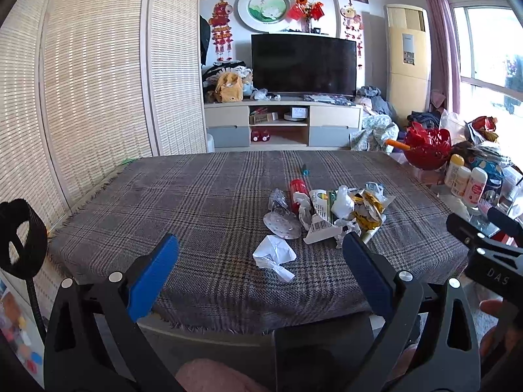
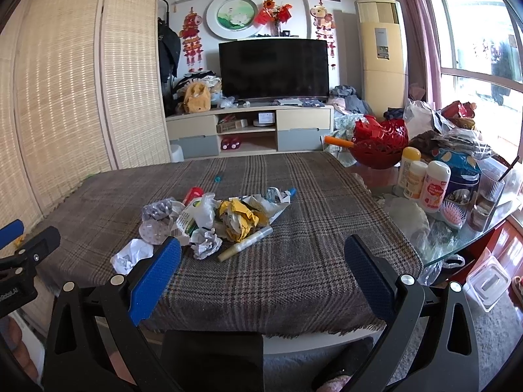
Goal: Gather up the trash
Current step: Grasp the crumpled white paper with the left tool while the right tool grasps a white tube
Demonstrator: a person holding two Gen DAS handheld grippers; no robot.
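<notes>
A pile of trash (image 1: 340,209) lies on the plaid tablecloth (image 1: 202,202): crumpled white paper, yellow wrappers, a red tube (image 1: 298,187), a perforated round disc (image 1: 281,225) and a cream stick (image 2: 245,243). A loose crumpled white paper (image 1: 274,254) lies nearest me. The pile also shows in the right wrist view (image 2: 215,219). My left gripper (image 1: 261,245) is open and empty, hovering above the table's near edge, short of the loose paper. My right gripper (image 2: 263,248) is open and empty, to the right of the pile.
A cluttered glass side table at the right holds a red basket (image 2: 379,143), bottles (image 2: 425,183), a glass (image 2: 488,192) and a hairbrush. A small teal item (image 1: 305,169) lies farther back on the cloth. A woven screen (image 1: 98,91) stands to the left, a TV stand behind.
</notes>
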